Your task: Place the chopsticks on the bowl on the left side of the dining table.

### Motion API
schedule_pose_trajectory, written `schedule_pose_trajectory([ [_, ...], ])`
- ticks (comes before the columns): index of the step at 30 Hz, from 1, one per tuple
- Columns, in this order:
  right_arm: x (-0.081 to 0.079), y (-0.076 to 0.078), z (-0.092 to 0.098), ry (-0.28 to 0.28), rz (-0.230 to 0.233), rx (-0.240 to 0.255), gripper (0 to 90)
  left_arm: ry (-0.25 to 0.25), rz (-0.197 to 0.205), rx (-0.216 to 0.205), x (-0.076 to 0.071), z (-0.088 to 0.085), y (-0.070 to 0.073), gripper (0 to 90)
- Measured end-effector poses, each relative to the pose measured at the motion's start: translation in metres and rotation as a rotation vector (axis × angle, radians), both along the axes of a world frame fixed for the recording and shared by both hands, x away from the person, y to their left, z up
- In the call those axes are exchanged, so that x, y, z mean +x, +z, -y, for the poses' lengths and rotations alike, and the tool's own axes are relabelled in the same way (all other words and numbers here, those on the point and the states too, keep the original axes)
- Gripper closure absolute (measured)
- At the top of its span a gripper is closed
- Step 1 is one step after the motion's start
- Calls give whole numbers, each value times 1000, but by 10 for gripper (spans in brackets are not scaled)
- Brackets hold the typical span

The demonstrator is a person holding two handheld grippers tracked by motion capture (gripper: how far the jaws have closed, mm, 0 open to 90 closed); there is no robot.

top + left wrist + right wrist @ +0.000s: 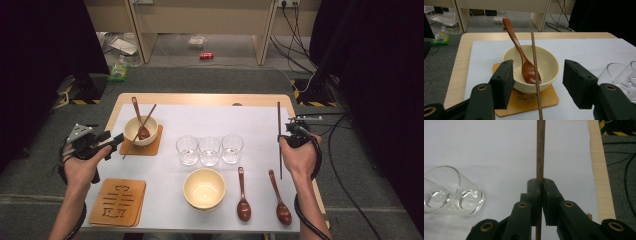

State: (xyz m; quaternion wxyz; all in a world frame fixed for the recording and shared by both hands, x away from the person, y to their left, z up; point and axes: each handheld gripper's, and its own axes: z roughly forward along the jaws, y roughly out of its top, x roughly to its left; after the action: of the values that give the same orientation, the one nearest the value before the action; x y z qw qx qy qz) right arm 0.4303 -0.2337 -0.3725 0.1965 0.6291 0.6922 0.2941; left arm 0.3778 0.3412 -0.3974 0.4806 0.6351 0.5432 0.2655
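Right gripper pinched a chopstick near the table's right edge, left gripper open; it should've stayed level toward the bowl.

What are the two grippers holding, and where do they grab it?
The right gripper is shut on a chopstick, roughly at its middle, judging from the high view. The left gripper is open and holds nothing.

Three glasses, an empty bowl, two spoons, a spare coaster.
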Motion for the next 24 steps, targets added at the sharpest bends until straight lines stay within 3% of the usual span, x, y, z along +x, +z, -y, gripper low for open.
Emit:
schedule_pose_trajectory([
  [11,6,5,-12,13,128,8,850,3,1,4,0,0,0,419],
  [24,13,10,-26,40,210,9,850,20,7,21,-1,-1,0,400],
])
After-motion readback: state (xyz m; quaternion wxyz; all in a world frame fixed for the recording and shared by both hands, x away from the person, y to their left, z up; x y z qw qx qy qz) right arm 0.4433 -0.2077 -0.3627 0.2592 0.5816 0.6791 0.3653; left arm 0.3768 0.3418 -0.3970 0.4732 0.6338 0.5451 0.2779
